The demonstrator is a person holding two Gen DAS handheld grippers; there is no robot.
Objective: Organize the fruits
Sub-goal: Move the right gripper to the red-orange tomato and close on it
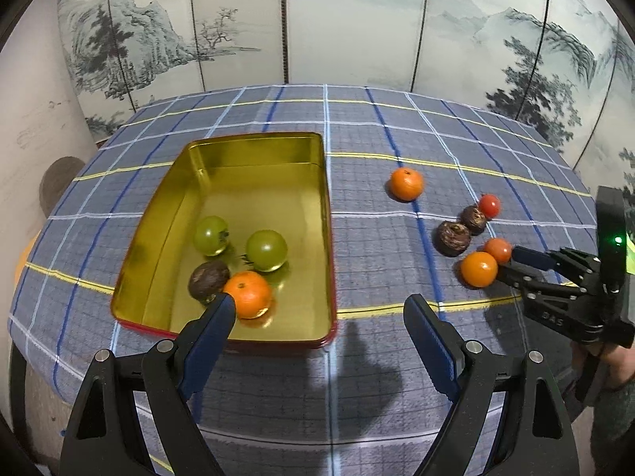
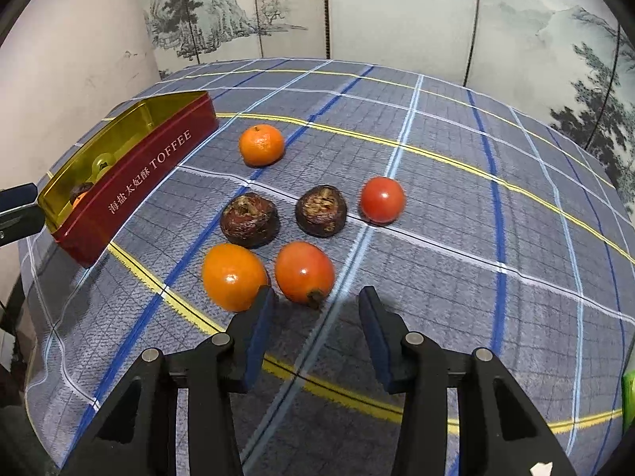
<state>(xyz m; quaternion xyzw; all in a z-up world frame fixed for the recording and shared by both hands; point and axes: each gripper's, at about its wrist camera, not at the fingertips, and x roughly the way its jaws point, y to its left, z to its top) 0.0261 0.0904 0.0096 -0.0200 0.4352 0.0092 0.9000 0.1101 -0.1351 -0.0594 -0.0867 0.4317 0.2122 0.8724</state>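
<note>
A gold-lined red toffee tin (image 1: pixel 323 214) (image 2: pixel 135 186) holds two green fruits (image 1: pixel 266 250), a brown water chestnut (image 1: pixel 208 279) and a mandarin (image 1: pixel 248 293). My left gripper (image 1: pixel 319 309) is open and empty above the tin's near right corner. On the cloth lie a mandarin (image 2: pixel 261 144), two brown chestnuts (image 2: pixel 249 220) (image 2: pixel 320 210), a red tomato (image 2: pixel 382 199), an orange tomato (image 2: pixel 233 275) and an orange-red tomato (image 2: pixel 303 271). My right gripper (image 2: pixel 315 301) is open, its fingertips just short of the orange-red tomato; it also shows in the left wrist view (image 1: pixel 512 260).
The round table (image 2: pixel 516 206) has a blue plaid cloth with yellow lines. A painted folding screen (image 1: pixel 357 20) stands behind it. The table edge drops off close below both grippers. A green object (image 2: pixel 629 396) sits at the far right edge.
</note>
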